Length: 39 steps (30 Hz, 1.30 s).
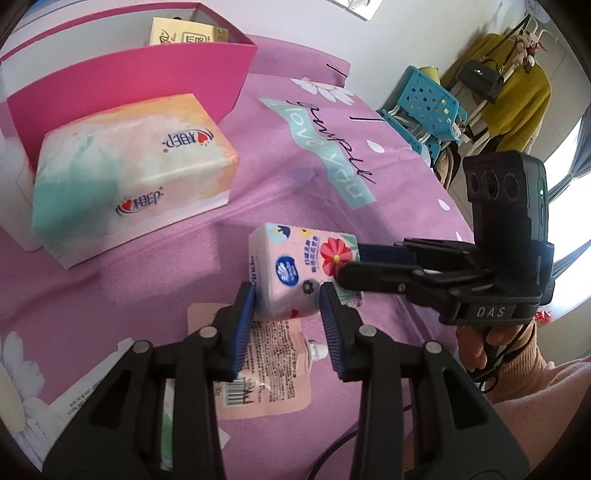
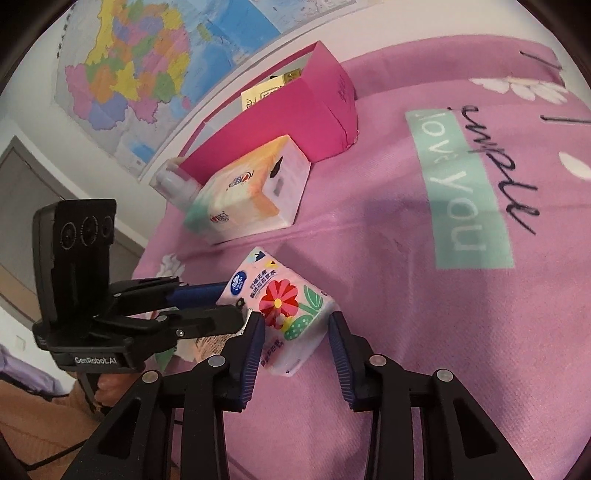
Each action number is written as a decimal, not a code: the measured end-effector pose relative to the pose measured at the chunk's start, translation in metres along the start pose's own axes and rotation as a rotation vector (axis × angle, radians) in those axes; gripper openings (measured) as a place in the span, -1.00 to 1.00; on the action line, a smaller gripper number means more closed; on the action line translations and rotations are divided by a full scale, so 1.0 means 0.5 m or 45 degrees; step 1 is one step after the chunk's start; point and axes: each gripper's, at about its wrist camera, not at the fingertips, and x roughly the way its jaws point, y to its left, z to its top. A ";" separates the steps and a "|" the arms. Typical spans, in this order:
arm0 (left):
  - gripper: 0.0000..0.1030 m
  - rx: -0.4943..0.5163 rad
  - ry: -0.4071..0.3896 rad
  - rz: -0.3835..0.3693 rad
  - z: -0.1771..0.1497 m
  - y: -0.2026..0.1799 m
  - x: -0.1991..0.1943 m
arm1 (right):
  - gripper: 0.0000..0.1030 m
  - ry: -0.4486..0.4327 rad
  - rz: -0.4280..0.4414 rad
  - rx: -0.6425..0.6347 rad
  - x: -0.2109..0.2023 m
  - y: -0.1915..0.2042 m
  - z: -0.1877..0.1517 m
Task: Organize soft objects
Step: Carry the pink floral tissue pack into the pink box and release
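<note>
A small pink flowered tissue pack (image 1: 295, 273) is held above the pink bedsheet. My left gripper (image 1: 288, 295) is shut on its near end. My right gripper (image 2: 297, 325) is shut on it from the other side, fingers against both flanks; the pack also shows in the right wrist view (image 2: 288, 306). A large pastel tissue pack (image 1: 133, 173) lies in front of an open pink box (image 1: 147, 70) that holds a yellow pack (image 1: 181, 33). A pink spouted pouch (image 1: 266, 373) lies flat under my left gripper.
The bedsheet (image 2: 406, 258) has a green "love you" print (image 2: 469, 192). A white bottle (image 2: 173, 184) lies beside the pink box. A blue basket (image 1: 428, 99) and a clothes rack stand beyond the bed. A map hangs on the wall (image 2: 147, 55).
</note>
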 end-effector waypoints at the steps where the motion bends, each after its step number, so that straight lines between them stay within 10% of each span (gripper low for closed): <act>1: -0.26 -0.002 -0.005 0.001 0.001 0.001 -0.004 | -0.38 -0.007 -0.004 -0.007 -0.003 0.003 0.003; 24: -0.26 -0.032 -0.350 0.230 0.140 0.080 -0.200 | -0.42 -0.200 0.089 -0.359 0.000 0.175 0.215; 39: -0.26 -0.164 -0.351 0.305 0.245 0.206 -0.202 | -0.42 -0.210 0.080 -0.399 0.088 0.212 0.366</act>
